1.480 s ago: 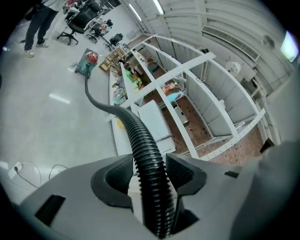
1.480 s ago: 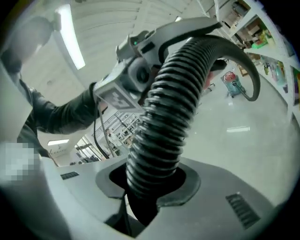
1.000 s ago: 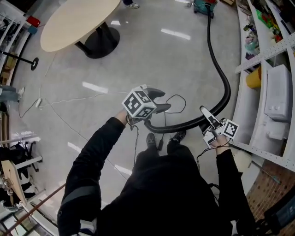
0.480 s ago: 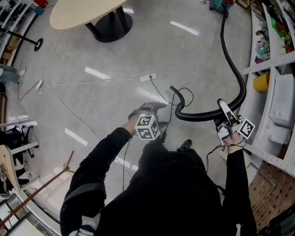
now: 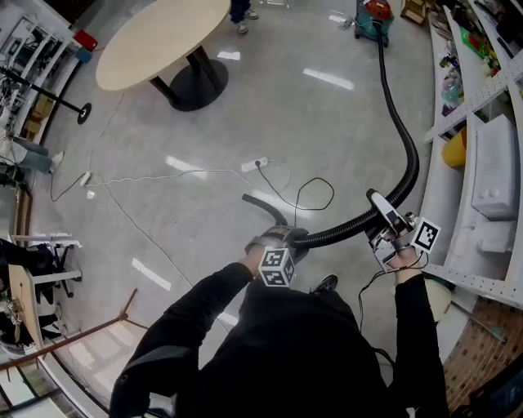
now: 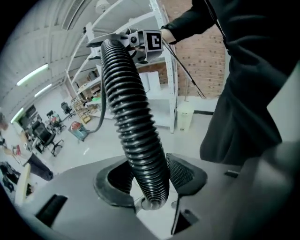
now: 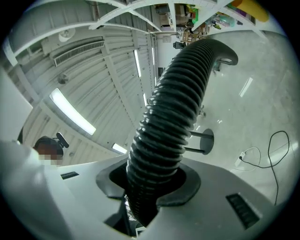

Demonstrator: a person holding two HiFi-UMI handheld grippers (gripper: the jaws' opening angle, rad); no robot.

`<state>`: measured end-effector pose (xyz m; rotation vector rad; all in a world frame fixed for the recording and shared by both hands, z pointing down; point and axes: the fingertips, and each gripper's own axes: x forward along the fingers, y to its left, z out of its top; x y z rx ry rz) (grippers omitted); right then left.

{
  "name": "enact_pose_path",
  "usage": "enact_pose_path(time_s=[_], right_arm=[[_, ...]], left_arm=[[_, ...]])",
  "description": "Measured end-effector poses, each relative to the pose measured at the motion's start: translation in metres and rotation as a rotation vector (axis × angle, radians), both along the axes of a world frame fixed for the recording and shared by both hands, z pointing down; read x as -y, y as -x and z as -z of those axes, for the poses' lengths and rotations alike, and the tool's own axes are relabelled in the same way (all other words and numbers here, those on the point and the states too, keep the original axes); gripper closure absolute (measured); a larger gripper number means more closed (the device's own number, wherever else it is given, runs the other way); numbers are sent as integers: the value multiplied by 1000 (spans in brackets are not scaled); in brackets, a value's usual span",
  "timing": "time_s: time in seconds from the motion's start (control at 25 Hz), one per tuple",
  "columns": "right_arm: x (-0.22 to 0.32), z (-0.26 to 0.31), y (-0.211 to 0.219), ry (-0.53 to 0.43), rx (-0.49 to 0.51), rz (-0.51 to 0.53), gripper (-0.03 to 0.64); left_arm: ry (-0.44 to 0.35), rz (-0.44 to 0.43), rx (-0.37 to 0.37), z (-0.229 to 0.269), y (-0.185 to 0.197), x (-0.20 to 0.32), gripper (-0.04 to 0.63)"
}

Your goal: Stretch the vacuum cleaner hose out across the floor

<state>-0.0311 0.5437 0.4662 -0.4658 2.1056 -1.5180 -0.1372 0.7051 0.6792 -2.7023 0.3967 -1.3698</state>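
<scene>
Since a second ago our left gripper has come off the black ribbed vacuum hose, pulled in close to our body and taken hold again further along. Its jaws have just been closing, and in the left gripper view they sit about half shut with the hose pinched between the pads. A short free end now sticks out past that gripper, curling off to the left above the glossy grey floor.

Over on the other side, our right gripper is clamped snugly round the same hose, jaws fairly narrow, and has lifted a little.

From there the hose bends hard alongside the white metal shelving and runs all the way up to the teal and red vacuum cleaner at the far end of the room.

So we reckon this is a hand-over-hand regrip: the far run already lies pretty straight, but the near stretch between our two grippers is held up off the floor and still needs pulling out and laying down.
</scene>
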Motion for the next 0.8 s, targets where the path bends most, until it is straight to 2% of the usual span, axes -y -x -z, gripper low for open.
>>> enact_pose_path(time_s=[0.08, 0.16, 0.32, 0.36, 0.4, 0.48, 0.52, 0.64, 0.8], right_arm=[[-6, -4, -34, 4, 59, 0, 474], [-8, -14, -65, 31, 129, -5, 474], [-20, -55, -104, 165, 222, -3, 474], [-19, -64, -108, 189, 212, -2, 467], [-16, -74, -109, 208, 185, -4, 423], [-17, -99, -110, 261, 116, -17, 283], [-25, -113, -109, 297, 83, -25, 257], [-70, -148, -97, 397, 22, -23, 247], [-157, -172, -52, 495, -35, 54, 244]], left_arm=[[90, 48, -50, 9, -31, -21, 388], [213, 102, -114, 19, -59, -43, 400], [440, 174, -213, 44, -107, -98, 411], [476, 189, -239, 51, -116, -105, 411], [509, 208, -270, 58, -124, -109, 411], [588, 250, -345, 72, -135, -116, 411], [631, 265, -374, 78, -137, -123, 411], [715, 267, -387, 84, -129, -146, 411], [727, 253, -347, 80, -97, -165, 411]])
